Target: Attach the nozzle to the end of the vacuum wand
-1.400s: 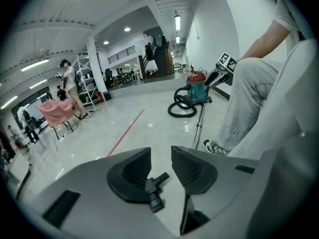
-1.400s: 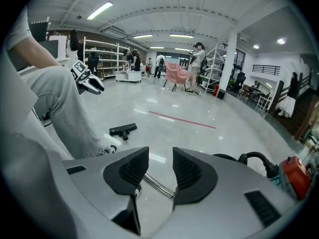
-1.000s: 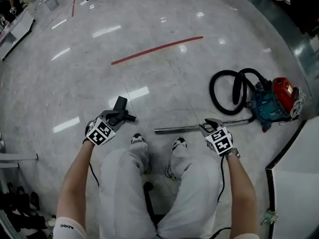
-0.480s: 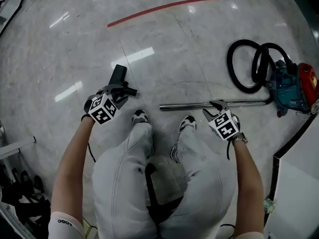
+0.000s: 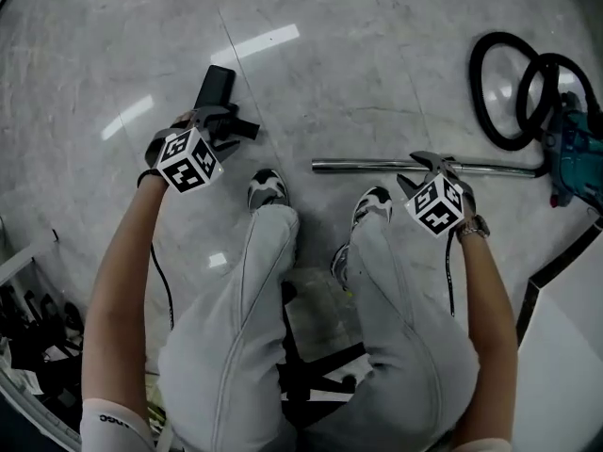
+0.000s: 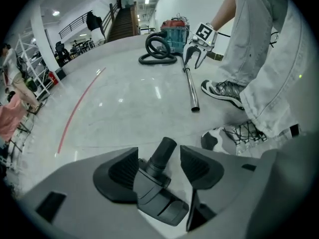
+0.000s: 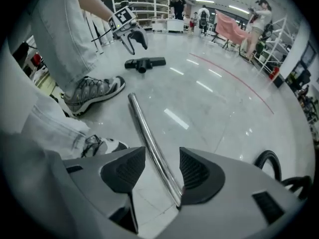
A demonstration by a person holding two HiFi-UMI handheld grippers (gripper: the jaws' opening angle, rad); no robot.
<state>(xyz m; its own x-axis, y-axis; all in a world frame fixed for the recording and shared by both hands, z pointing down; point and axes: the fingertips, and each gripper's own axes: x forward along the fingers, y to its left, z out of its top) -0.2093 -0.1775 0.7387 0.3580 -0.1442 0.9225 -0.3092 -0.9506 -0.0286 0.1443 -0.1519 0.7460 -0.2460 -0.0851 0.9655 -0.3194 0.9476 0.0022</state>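
Head view: I am crouched over the pale polished floor [image 5: 311, 73]. The left gripper [image 5: 219, 126] is low over the black plastic floor nozzle [image 5: 216, 83], which lies near my left shoe. The right gripper [image 5: 426, 165] is over the long chrome vacuum wand [image 5: 363, 166], which lies flat in front of my feet. Its far end runs toward the looped black hose [image 5: 516, 88] and the teal vacuum body [image 5: 577, 163]. Nozzle and wand are well apart and not yet joined. From up here I cannot judge either grip.

Left gripper view: the jaws stand wide and have just been opening. The nozzle's round neck sits between the ribbed pads [image 6: 121, 170], with clear gaps on both sides, so nothing is gripped. Only this view shows the open socket end facing the wand's free tip.

Right gripper view: the jaws are also wide and have just been opening. The wand passes between them, closer to the right-hand pad, and I see no squeeze on it.

My reading is that this is the pick-up step. Next I should close both grips, lift both parts, and line the socket up with the wand tip. The polished tube may well slip.
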